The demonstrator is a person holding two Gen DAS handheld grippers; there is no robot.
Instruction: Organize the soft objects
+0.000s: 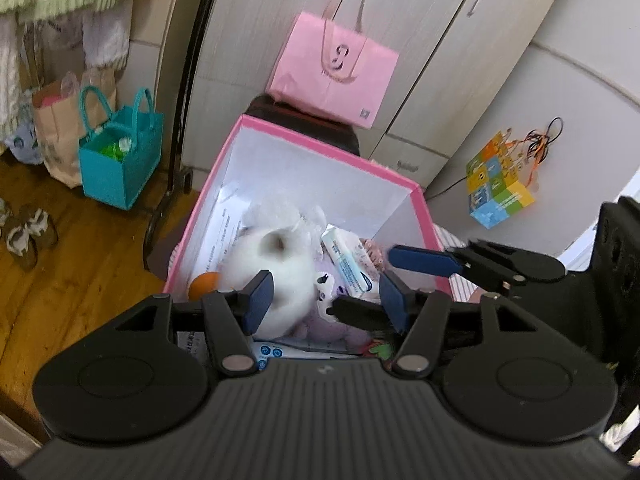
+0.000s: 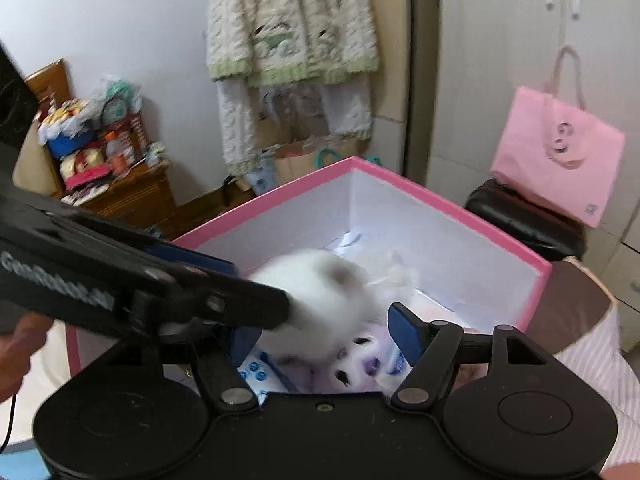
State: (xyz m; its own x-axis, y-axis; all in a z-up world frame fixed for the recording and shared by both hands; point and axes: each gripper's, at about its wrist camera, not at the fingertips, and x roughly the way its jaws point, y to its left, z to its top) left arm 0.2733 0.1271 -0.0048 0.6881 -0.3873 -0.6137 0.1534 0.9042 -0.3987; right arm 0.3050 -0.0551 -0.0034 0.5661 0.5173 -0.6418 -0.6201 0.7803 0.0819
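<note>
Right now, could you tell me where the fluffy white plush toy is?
The white plush toy lies inside the pink-rimmed box, toward its left side in the left wrist view, beside an orange ball.

left gripper (image 1: 326, 300): jaws apart, angled down | right gripper (image 2: 324, 332): jaws apart

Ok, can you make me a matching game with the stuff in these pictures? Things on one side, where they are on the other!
Things:
1. white plush
2. pink bag
3. teal bag
4. cube

Places:
A. on the wood floor
B. against the white wall, at the right in the left wrist view
C. inside the pink box
D. on the dark stool behind the box

Pairs: 1-C, 2-D, 3-A, 4-B
</note>
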